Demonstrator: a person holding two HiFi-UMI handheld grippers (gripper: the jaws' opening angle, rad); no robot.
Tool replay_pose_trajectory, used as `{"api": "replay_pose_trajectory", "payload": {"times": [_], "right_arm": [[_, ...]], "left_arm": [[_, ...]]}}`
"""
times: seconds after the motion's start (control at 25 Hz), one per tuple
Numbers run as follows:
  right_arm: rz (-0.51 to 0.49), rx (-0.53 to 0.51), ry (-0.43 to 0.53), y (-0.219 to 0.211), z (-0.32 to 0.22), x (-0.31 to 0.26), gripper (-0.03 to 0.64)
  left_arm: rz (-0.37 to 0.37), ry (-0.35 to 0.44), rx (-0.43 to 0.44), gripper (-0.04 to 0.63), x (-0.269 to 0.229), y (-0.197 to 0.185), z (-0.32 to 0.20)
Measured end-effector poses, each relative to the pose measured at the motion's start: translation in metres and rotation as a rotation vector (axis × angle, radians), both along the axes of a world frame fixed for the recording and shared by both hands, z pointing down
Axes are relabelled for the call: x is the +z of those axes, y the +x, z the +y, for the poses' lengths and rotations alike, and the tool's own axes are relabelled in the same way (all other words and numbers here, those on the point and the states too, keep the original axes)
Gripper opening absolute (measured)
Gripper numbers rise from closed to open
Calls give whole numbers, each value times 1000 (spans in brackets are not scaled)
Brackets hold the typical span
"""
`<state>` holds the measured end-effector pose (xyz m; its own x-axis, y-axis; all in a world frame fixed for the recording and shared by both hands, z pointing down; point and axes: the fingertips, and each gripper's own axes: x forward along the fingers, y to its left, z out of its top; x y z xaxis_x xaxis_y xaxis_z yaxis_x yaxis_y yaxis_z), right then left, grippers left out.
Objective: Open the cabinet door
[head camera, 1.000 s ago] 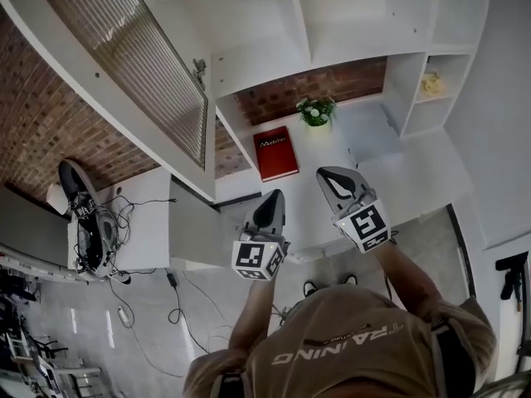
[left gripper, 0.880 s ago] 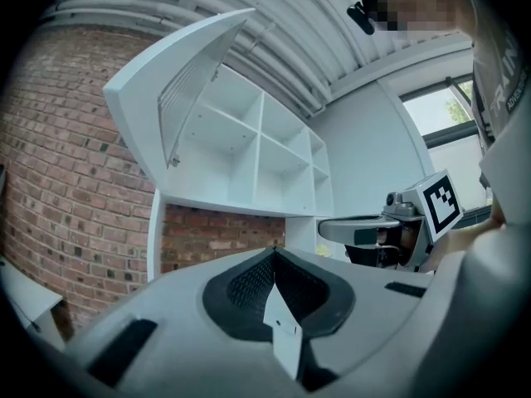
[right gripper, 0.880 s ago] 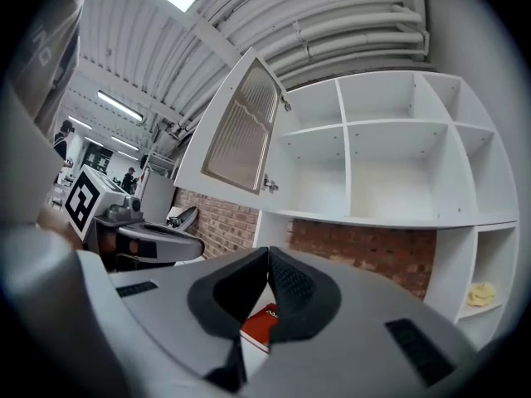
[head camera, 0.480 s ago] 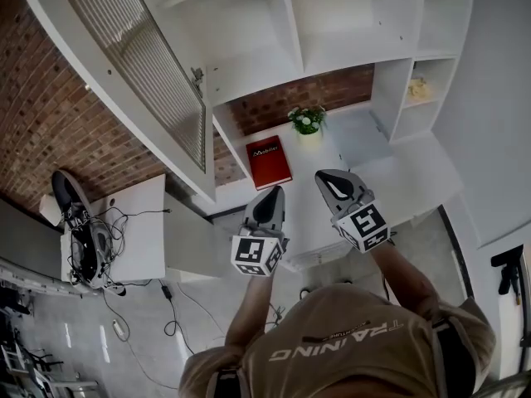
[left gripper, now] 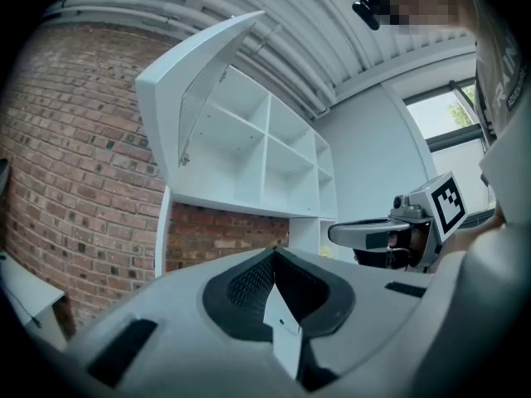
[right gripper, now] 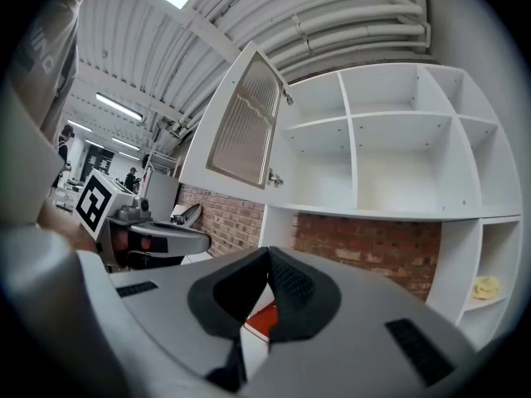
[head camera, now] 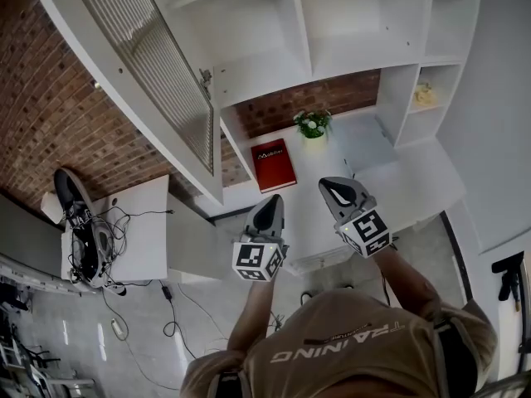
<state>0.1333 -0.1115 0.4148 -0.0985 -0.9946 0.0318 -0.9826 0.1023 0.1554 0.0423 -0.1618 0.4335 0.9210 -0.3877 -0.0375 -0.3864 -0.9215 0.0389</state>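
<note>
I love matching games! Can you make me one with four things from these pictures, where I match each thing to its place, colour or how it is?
Things:
1. cabinet door
2. book
3. plant
4. yellow thing

Match with:
A. has white flowers, stands by the brick wall
B. swung open
C. sits in a cubby on the right
D. red, lying flat on the white counter

Pairs: 1-B, 2-D, 3-A, 4-C
</note>
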Motion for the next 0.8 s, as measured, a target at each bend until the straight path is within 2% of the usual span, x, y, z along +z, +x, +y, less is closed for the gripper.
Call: {"api": "replay_pose_trajectory", "payload": {"times": [0.4,0.56,0.8], "right_arm": [[6,-4,-21,-4,-7,16,14],[-11,12,-8,3,-7,15,14],[-25,11,-8,8,-6,17,14]], "left_arm": [[12,-30,10,8,8,2,-5],[41,-72,24,9,7,4,-6],[34,-38,-5,9,0,4,-8]]}}
